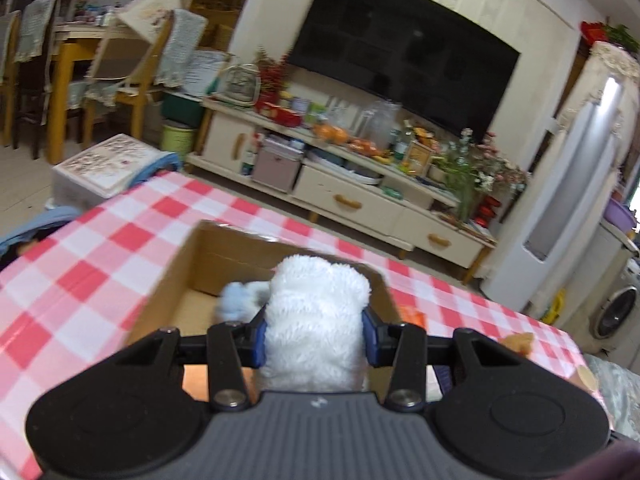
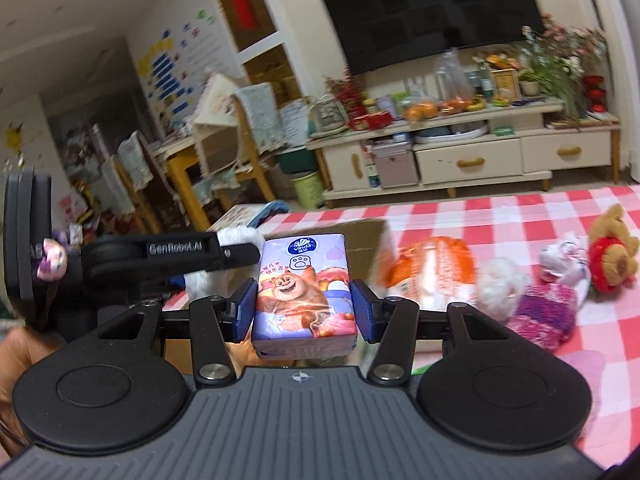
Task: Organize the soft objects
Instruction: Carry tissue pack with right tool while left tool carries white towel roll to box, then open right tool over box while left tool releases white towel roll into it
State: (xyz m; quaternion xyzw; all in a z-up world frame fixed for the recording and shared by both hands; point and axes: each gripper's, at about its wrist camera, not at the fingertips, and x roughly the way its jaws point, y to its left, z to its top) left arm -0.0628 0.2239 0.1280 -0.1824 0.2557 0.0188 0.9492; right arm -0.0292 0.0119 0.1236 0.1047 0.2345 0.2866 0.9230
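My left gripper (image 1: pixel 314 334) is shut on a white plush toy (image 1: pixel 316 316) with a pale blue part, held above the open cardboard box (image 1: pixel 172 280) on the red-checked table (image 1: pixel 100 248). My right gripper (image 2: pixel 305 306) is shut on a purple tissue pack (image 2: pixel 303 292) with a cartoon bear, held up in front of the same box (image 2: pixel 362 236). The left gripper (image 2: pixel 180 256) shows at the left of the right wrist view.
On the table to the right lie an orange tissue pack (image 2: pixel 432 268), a white fluffy toy (image 2: pixel 502 284), a purple knitted item (image 2: pixel 544 312), a small white toy (image 2: pixel 564 260) and a brown bear in red (image 2: pixel 614 254). A TV cabinet (image 2: pixel 472 160) stands beyond the table.
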